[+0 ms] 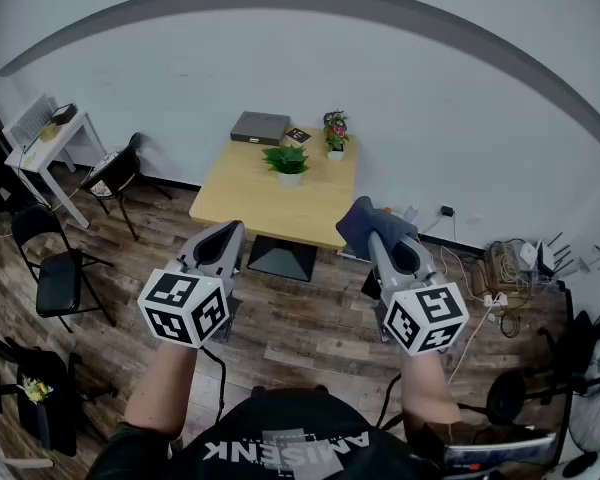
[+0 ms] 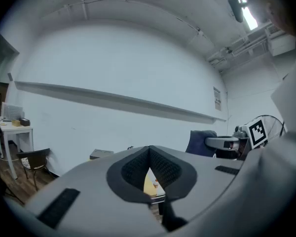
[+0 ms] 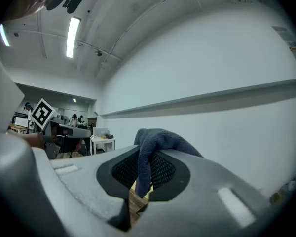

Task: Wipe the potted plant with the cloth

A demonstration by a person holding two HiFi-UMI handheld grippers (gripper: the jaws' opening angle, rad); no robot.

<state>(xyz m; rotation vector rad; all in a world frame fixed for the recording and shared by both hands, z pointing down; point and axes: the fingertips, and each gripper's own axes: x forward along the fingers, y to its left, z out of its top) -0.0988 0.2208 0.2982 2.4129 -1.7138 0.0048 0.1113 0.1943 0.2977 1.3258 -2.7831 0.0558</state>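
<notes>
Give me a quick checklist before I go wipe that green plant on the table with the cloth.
1. Cloth clamped in right gripper: ok.
2. Left gripper shut, empty: ok.
3. Green potted plant upright on table: ok.
4. Plant within reach: not ok, table stands well ahead of both grippers.
5. Room around plant: ok, flower pot and grey box stand apart from it.
6. Leaves dusty: cannot tell.
</notes>
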